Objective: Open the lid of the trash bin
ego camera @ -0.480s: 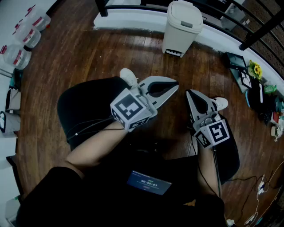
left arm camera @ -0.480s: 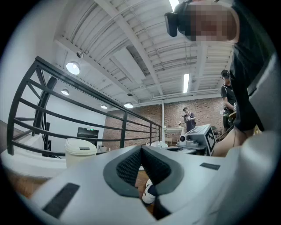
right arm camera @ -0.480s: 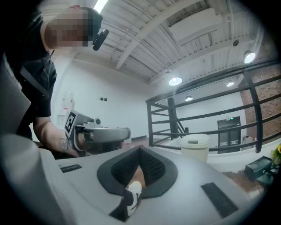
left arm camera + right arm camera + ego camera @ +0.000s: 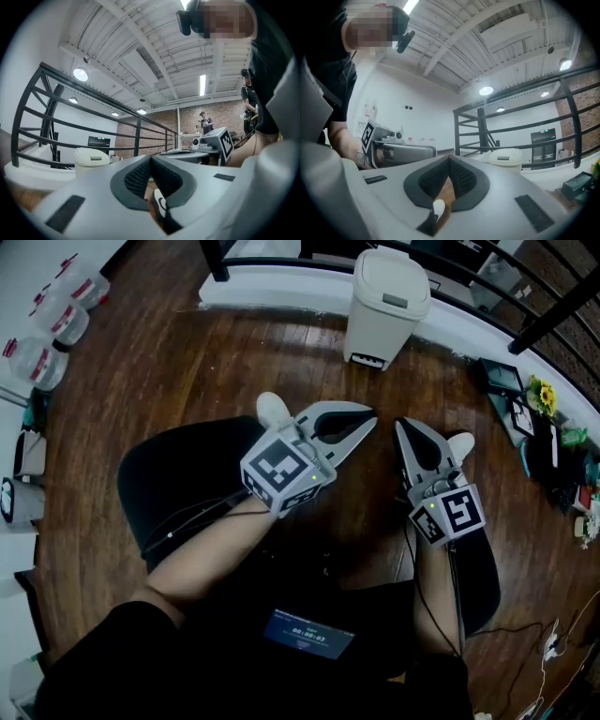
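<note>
My left gripper (image 4: pixel 370 416) has its jaws pressed together at the tips, pinching nothing, and my right gripper (image 4: pixel 400 427) just beside it is closed the same way (only floor shows through the padded gap behind each tip). Both hover over the wooden floor (image 4: pixel 169 362). The trash bin (image 4: pixel 382 320) stands well ahead against the white curb (image 4: pixel 281 282), its lid (image 4: pixel 392 277) down.

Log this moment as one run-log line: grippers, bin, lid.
left gripper: shut, empty | right gripper: shut, empty | trash bin: upright, ahead of both grippers, untouched | lid: closed | task: not started
</note>
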Demonstrator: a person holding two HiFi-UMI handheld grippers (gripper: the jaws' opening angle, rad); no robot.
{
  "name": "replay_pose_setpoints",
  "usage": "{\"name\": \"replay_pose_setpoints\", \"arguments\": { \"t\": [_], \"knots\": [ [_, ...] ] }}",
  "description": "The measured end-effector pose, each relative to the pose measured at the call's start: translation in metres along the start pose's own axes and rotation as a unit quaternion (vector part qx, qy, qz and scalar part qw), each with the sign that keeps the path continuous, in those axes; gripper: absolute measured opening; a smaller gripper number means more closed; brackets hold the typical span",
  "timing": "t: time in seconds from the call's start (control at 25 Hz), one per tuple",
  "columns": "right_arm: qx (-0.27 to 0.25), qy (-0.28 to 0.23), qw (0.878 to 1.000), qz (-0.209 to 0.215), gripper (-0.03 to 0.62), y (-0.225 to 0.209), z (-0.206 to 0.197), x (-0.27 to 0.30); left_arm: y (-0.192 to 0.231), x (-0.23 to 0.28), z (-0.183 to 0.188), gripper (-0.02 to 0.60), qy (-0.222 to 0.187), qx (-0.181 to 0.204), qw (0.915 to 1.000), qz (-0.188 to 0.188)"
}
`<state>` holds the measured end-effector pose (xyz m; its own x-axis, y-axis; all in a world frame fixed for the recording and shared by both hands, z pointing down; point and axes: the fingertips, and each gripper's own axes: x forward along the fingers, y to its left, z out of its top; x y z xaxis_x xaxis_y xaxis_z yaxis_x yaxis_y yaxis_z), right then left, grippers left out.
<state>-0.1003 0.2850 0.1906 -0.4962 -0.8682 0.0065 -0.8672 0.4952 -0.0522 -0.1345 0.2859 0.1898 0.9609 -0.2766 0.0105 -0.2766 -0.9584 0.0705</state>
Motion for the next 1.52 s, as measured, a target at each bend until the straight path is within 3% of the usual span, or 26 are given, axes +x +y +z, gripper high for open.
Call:
{"name": "replay_pose_setpoints", "arguments": {
  "t": [0.44,0.72,1.08,1.32,1.52],
  "knots": [
    [-0.012,0.01,1.0,0.014,0.025,-0.076,0.001,0.056,0.071,0.075,-0.013,0.037,0.02,0.001,0.9992,0.034],
    [-0.021,0.022,0.999,0.019,0.025,-0.149,0.01,0.106,0.137,0.136,-0.024,0.037,0.025,0.002,0.9977,0.062],
    [0.033,0.038,0.998,0.039,0.025,-0.237,-0.025,0.157,0.209,0.202,-0.052,0.037,0.035,0.003,0.9964,0.077],
    [0.05,0.049,0.997,0.031,0.025,-0.252,-0.053,0.192,0.233,0.197,-0.073,0.038,0.062,0.01,0.9955,0.071],
    [0.028,0.059,0.998,0.027,0.025,-0.252,-0.067,0.208,0.254,0.206,-0.087,0.038,0.067,-0.003,0.9952,0.072]
  ]
}}
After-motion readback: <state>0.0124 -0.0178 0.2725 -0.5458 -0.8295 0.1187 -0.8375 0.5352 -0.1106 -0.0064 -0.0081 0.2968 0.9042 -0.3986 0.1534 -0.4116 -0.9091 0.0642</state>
